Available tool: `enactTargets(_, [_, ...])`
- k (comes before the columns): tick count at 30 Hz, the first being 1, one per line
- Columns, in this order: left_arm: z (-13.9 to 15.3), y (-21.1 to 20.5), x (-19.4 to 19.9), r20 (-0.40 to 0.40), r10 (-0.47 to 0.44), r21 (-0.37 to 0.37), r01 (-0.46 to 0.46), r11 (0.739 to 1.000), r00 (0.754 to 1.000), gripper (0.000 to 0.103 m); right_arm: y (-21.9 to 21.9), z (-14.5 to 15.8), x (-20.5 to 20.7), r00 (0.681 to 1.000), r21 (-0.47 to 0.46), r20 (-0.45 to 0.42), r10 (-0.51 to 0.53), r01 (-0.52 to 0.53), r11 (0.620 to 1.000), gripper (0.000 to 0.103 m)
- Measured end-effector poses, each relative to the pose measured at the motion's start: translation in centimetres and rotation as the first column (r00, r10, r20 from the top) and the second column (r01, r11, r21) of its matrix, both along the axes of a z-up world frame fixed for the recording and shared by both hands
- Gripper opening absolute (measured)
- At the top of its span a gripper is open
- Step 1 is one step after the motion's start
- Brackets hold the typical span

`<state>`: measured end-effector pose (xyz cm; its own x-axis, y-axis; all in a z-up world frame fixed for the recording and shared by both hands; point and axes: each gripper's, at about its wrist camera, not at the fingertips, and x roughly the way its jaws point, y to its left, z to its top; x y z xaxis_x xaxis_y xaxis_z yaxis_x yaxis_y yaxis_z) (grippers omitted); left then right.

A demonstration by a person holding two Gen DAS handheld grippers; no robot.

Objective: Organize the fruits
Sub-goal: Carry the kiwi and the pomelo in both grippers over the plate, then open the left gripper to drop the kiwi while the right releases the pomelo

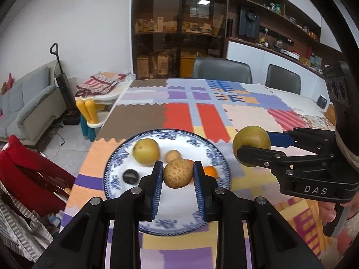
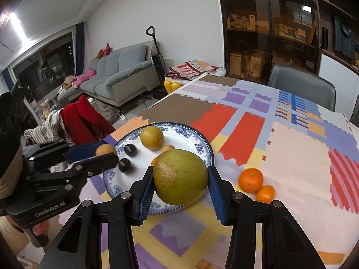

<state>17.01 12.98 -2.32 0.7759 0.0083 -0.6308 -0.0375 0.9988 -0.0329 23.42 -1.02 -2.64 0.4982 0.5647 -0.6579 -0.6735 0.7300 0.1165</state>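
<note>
My left gripper point(image 1: 178, 173) is shut on a brown speckled fruit point(image 1: 178, 173) and holds it above the blue-and-white plate point(image 1: 125, 154). My right gripper point(image 2: 180, 177) is shut on a large yellow-green fruit point(image 2: 180, 177) at the plate's point(image 2: 202, 143) right edge; it also shows in the left wrist view point(image 1: 251, 145). On the plate lie a yellow fruit point(image 1: 146, 151), a small tan fruit point(image 1: 172, 155), two dark plums point(image 2: 130, 150) and a small orange point(image 1: 210, 171). Two oranges point(image 2: 250, 179) lie on the cloth right of the plate.
The table has a patchwork cloth point(image 1: 202, 112). Two grey chairs point(image 1: 222, 70) stand at its far side. A chair with red clothing point(image 1: 27, 172) stands at the left edge. A sofa point(image 2: 121, 71) and an upright vacuum point(image 2: 157, 60) stand beyond.
</note>
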Motion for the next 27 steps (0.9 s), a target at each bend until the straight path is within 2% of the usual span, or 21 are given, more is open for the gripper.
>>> enactTargets(11, [-2.5,2.3,3.4,-0.07,0.011,-0.01,-0.011,1.0,0.998,0.027,2.9,-2.2,3.9,0.999,-0.031,-0.054,-0.009,0.007,1.0,0.047])
enactTargets(16, [-3.8,3.1,4.5,-0.098,0.006,-0.037,-0.01,0.999,0.995,0.027,4.0,-3.3,5.4,0.997,-0.05,-0.078,0.002,-0.006,0.999,0.047])
enactTargets(27, [-5.8,3.9,6.3,-0.161,-0.017,-0.064,0.007,0.998,0.987,0.027,5.7,-5.4,7.4,0.991,-0.075,-0.137,0.001,-0.011,0.997,0.047])
